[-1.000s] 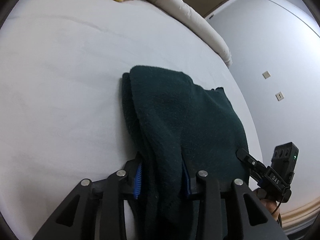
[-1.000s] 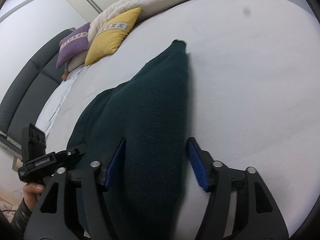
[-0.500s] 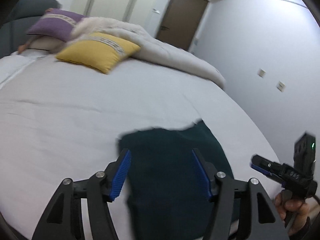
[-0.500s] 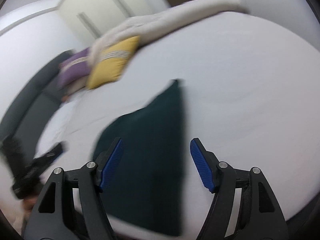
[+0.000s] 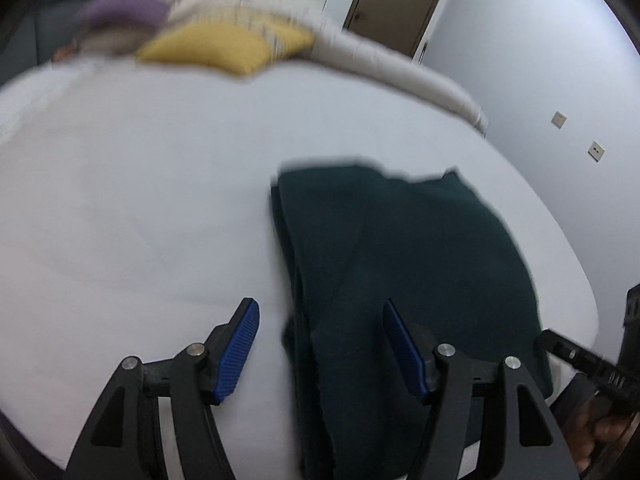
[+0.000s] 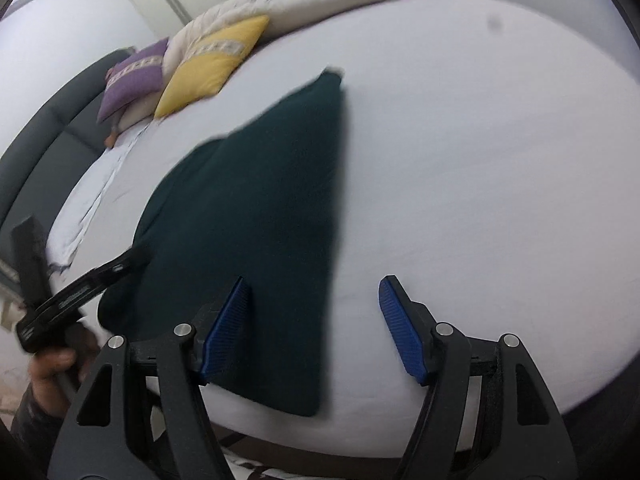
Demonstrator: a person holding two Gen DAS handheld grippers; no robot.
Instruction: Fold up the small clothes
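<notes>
Fingers (image 5: 240,344) blurred, dark green garment (image 5: 400,272) cut off below

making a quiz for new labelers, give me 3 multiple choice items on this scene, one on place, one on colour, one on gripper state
1. Where does the dark garment lie?
A. on the white bed
B. on the floor
C. on top of the cushions

2. What colour is the cushion next to the purple cushion?
A. red
B. yellow
C. black

3. How do the left gripper and right gripper stand?
A. both clamped on the cloth
B. only the left clamped
C. both open, gripping nothing

Answers:
1. A, the cloth rests flat on the sheet near the bed's edge.
2. B, a yellow cushion leans beside the purple one.
3. C, a wide gap shows between each pair of blue pads.
</notes>
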